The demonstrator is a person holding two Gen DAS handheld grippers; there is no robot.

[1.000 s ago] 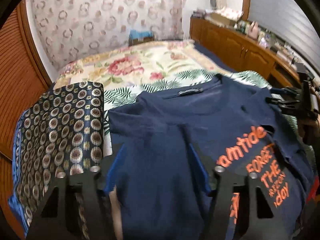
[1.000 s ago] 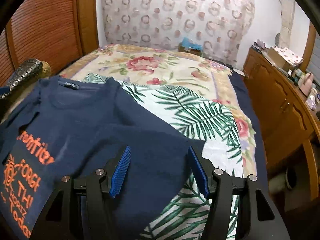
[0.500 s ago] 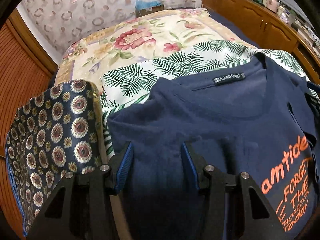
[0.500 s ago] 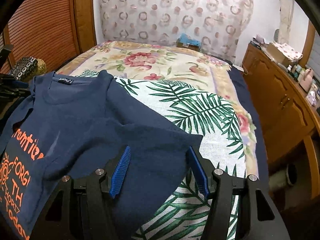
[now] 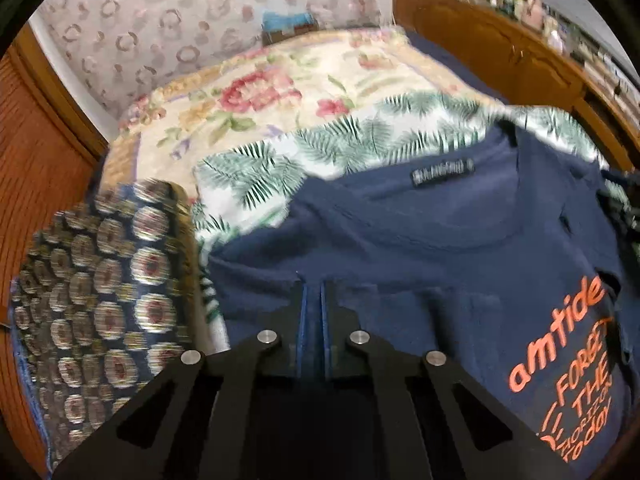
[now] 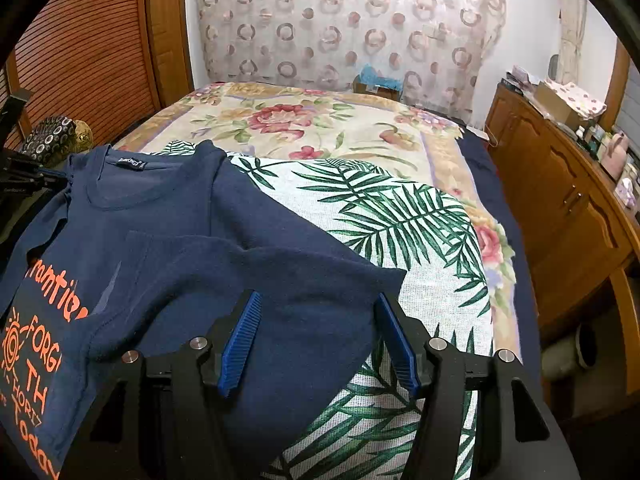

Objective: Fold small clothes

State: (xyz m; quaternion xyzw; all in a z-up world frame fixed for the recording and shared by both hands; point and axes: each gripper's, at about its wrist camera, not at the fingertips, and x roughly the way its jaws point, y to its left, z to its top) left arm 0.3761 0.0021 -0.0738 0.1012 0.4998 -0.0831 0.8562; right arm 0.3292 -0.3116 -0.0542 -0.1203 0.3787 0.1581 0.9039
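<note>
1. The navy T-shirt (image 6: 168,216) lies on the palm-leaf sheet (image 6: 400,216).
2. The left gripper (image 5: 313,292) has just pinched closed on the shirt's sleeve edge.
3. The right gripper (image 6: 318,340) gapes wide over its other sleeve.

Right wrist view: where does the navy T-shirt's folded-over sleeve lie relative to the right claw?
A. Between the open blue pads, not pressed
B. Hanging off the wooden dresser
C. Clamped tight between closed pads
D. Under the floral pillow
A: the right claw stands open, its blue pads spread wide apart, and the sleeve of the navy T-shirt lies flat on the palm-leaf sheet between them, unpinched.
</note>
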